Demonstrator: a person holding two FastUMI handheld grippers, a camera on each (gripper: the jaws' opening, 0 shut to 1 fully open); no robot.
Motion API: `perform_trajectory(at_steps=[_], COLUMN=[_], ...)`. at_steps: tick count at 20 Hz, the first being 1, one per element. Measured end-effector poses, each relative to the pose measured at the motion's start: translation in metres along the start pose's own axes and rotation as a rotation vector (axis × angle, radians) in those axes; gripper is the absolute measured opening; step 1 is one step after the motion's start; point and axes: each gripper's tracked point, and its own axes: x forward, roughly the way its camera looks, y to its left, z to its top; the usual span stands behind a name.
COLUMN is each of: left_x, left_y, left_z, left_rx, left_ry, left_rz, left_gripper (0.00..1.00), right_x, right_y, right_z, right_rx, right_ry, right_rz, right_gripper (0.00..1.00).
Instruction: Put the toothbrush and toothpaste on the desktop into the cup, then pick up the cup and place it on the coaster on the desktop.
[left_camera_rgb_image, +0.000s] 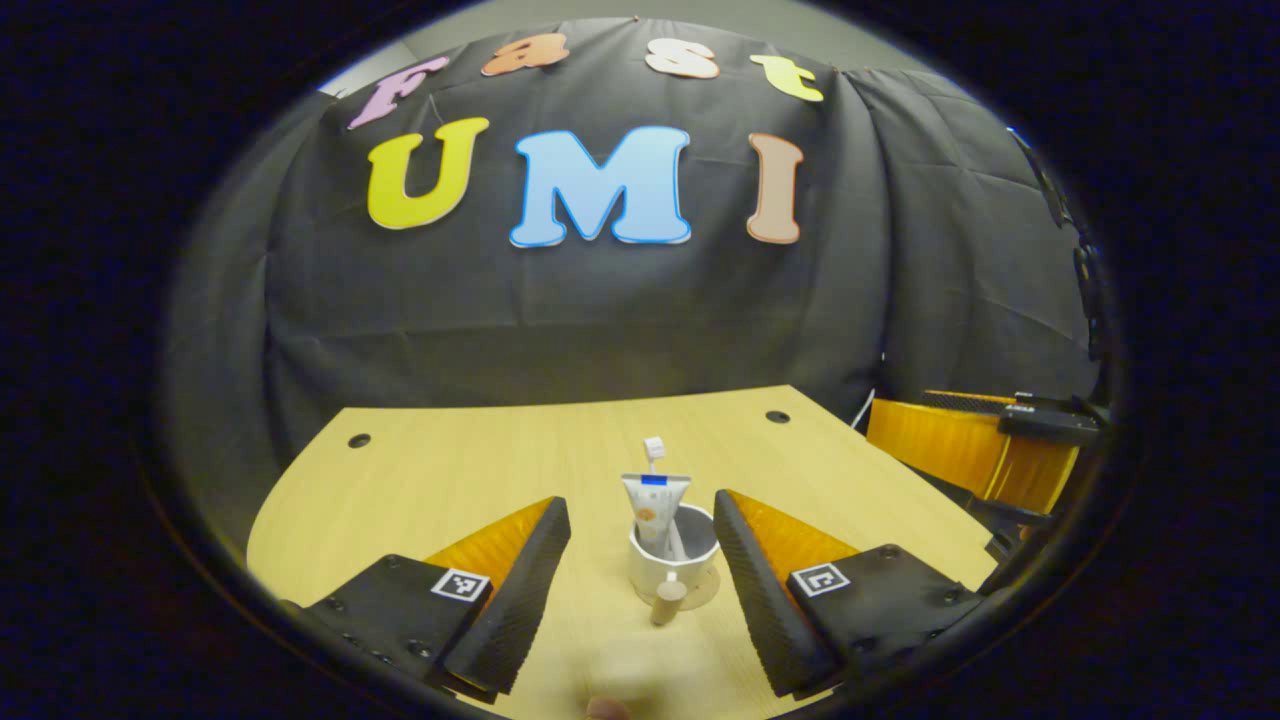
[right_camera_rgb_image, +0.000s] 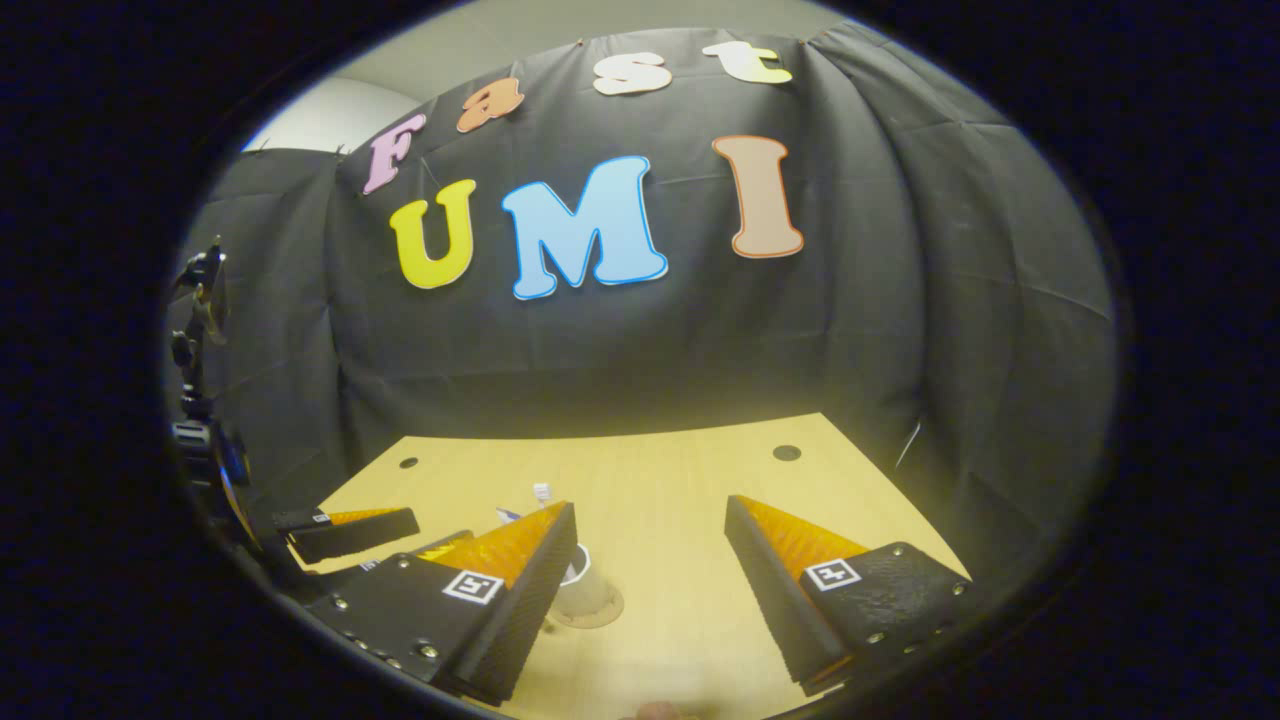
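Note:
A white cup (left_camera_rgb_image: 672, 560) with a wooden handle (left_camera_rgb_image: 668, 601) stands upright on a round beige coaster (left_camera_rgb_image: 708, 594) on the wooden desktop. A toothpaste tube (left_camera_rgb_image: 655, 505) and a toothbrush (left_camera_rgb_image: 654, 448) stick up out of the cup. My left gripper (left_camera_rgb_image: 640, 503) is open, one finger on each side of the cup and apart from it. My right gripper (right_camera_rgb_image: 650, 508) is open with nothing between its fingers. In the right gripper view, its left finger partly hides the cup (right_camera_rgb_image: 585, 588) and coaster (right_camera_rgb_image: 598, 611); the toothbrush head (right_camera_rgb_image: 541, 491) shows above.
The desktop (left_camera_rgb_image: 450, 470) has dark round holes near its far corners. The right gripper (left_camera_rgb_image: 1000, 440) hovers at the table's right edge in the left gripper view. The left gripper (right_camera_rgb_image: 350, 530) shows at the left in the right gripper view. Black cloth walls close off the back.

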Motion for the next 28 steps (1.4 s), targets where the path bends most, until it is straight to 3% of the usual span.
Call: perform_trajectory(at_steps=[8,16,22,27,28], left_x=[-0.031,-0.058,-0.064,-0.064,-0.065], left_y=[0.056,0.074,0.07,0.05,0.044], left_z=[0.054,0.1,0.108,0.113,0.114], left_rx=[-0.001,0.001,-0.004,0.005,0.006], left_ry=[-0.17,-0.33,-0.358,-0.39,-0.395], left_rz=[0.037,0.036,0.047,0.091,0.106], left_gripper=[0.94,0.93,0.93,0.92,0.93], right_x=[-0.025,-0.057,-0.064,-0.065,-0.066], right_y=[0.034,0.048,0.035,0.016,0.009], right_z=[0.03,0.046,0.051,0.056,0.055], right_rx=[-0.055,-0.084,-0.085,-0.103,-0.102], right_ry=[-0.091,-0.15,-0.164,-0.184,-0.187], right_rz=[-0.028,-0.07,-0.076,-0.036,-0.026], right_gripper=[0.94,0.93,0.94,0.94,0.85])
